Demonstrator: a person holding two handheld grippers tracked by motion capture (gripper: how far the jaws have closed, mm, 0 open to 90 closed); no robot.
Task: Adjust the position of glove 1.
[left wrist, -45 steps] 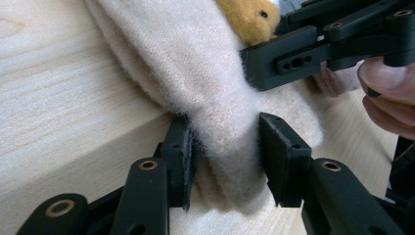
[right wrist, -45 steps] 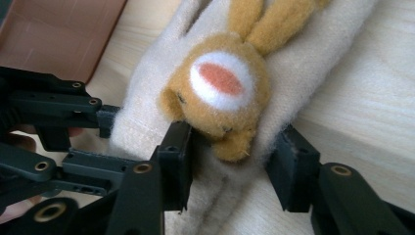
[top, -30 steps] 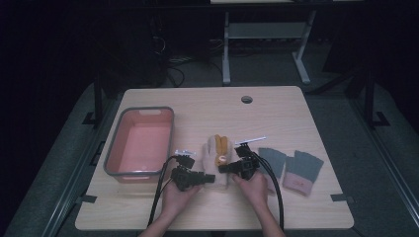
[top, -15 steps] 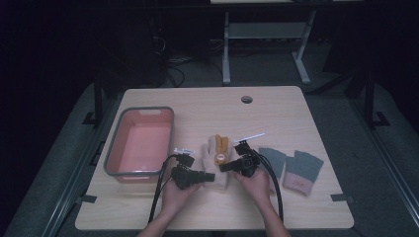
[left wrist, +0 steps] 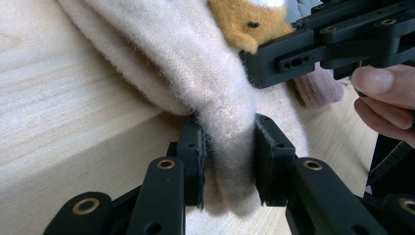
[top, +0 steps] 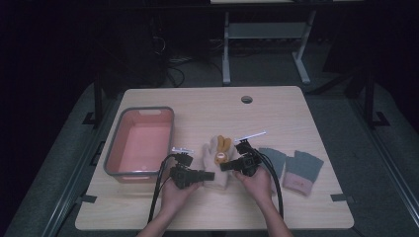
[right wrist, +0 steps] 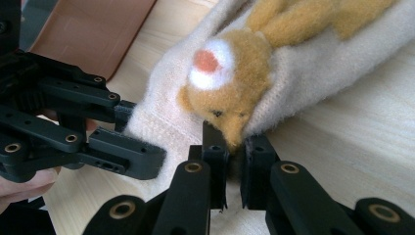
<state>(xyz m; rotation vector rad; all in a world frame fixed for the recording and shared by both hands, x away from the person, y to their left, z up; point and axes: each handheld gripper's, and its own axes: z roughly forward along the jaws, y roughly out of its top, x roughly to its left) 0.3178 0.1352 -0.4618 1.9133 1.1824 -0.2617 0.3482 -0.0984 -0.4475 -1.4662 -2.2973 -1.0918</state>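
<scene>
Table [top: 207, 106]: wooden.
Pink tub [top: 141, 143]: left of the sock.
Cream sock [top: 216, 165]: mid-table, orange animal face on it.
Left gripper [top: 210, 176]: clamped on the sock's cuff edge.
Right gripper [top: 223, 166]: pinching the sock beside the face.

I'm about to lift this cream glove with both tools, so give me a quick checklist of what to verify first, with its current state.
1. Left tool clamped on the cream glove: ok, its pads squeeze a fold of the cuff edge.
2. Right tool clamped: ok, pinching the glove's edge just below the orange animal patch.
3. Grips on opposite sides: ok, the tools face each other across the glove in the high view.
4. Pink bin free to receive: ok, nothing lies inside.
5. Grey gloves apart from the lift: ok, they lie past the right hand.
6. Both glove layers caught: cannot tell.
</scene>
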